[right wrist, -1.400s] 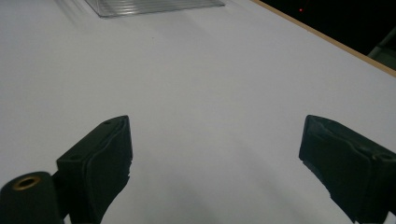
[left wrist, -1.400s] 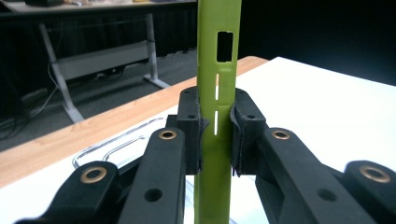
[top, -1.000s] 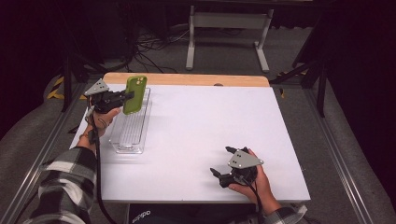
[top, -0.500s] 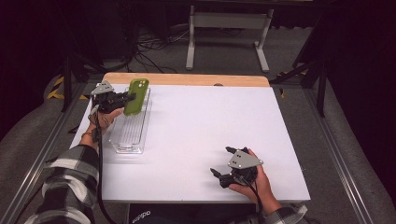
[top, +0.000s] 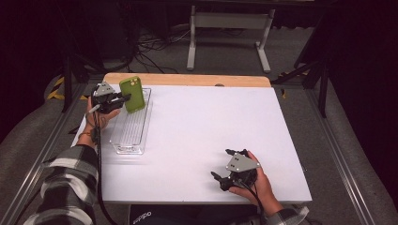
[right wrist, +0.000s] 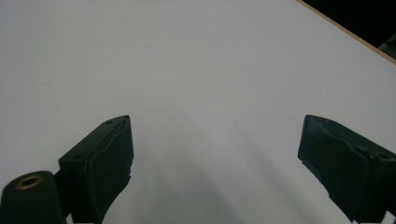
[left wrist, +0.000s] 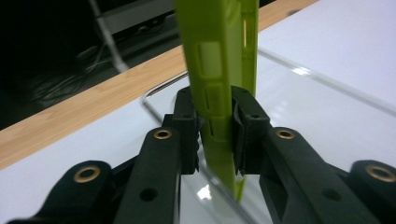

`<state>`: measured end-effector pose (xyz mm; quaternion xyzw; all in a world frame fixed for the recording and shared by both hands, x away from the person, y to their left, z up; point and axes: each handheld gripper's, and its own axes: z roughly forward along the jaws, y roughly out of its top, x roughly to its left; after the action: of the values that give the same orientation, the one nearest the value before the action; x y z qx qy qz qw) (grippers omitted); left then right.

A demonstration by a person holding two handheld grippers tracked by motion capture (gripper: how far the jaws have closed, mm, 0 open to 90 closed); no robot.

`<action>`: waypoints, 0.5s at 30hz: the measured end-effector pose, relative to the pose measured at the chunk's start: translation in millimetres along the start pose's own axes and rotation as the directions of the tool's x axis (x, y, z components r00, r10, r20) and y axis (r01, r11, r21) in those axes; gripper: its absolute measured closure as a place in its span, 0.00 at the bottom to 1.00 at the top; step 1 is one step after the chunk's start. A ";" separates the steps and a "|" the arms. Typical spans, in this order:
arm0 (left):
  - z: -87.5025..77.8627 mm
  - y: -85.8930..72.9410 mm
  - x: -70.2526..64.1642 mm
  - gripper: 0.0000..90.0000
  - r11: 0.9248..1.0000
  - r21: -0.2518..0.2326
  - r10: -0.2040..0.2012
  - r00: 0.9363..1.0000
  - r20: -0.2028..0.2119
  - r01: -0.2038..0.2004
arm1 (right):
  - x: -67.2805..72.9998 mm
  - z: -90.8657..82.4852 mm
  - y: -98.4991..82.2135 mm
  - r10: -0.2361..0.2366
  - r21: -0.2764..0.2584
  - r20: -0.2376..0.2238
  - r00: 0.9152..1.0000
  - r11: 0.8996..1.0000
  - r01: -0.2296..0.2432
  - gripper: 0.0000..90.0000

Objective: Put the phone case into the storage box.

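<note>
Where the jaws meet, green phone case (left wrist: 215,88) edge-on between.

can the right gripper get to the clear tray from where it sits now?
Probably yes. The right gripper rests open at the table's near edge, with bare white surface between it and the clear tray. The left gripper, shut on the green phone case, crowds the tray's far end.

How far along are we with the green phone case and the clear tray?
Done: the left gripper has the green phone case clamped by its edge, upright over the far end of the clear tray. In hand: carrying it there. Left: whether it goes into the tray or comes out I cannot tell. The right gripper rests open on the white table.
</note>
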<state>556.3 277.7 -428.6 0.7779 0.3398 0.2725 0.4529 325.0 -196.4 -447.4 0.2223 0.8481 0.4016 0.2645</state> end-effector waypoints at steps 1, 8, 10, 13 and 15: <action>1.2 0.3 -0.6 0.82 1.000 0.007 0.010 1.000 -0.006 -0.010 | 0.0 0.1 0.0 0.001 0.002 0.000 1.000 1.000 -0.001 0.12; 7.6 5.1 -7.7 0.80 0.999 0.025 0.032 0.993 -0.118 -0.029 | 0.2 0.4 -1.3 0.015 0.014 -0.014 1.000 1.000 -0.015 0.12; 8.5 6.7 -9.3 0.76 0.999 0.031 0.039 0.990 -0.139 -0.035 | 0.0 0.8 -1.8 0.017 0.017 -0.019 1.000 1.000 -0.017 0.12; 9.3 8.6 -10.9 0.73 0.997 0.044 0.066 0.985 -0.161 -0.060 | 1.2 1.8 -2.0 0.012 0.027 -0.028 1.000 1.000 -0.012 0.12; 9.4 10.4 -12.1 0.71 0.996 0.050 0.076 0.976 -0.203 -0.068 | 2.3 2.7 -1.8 0.012 0.038 -0.036 0.999 0.999 -0.011 0.12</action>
<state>558.6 259.7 -424.9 0.7670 0.3620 0.3602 0.3886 324.6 -194.6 -451.0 0.2248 0.8589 0.3910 0.2425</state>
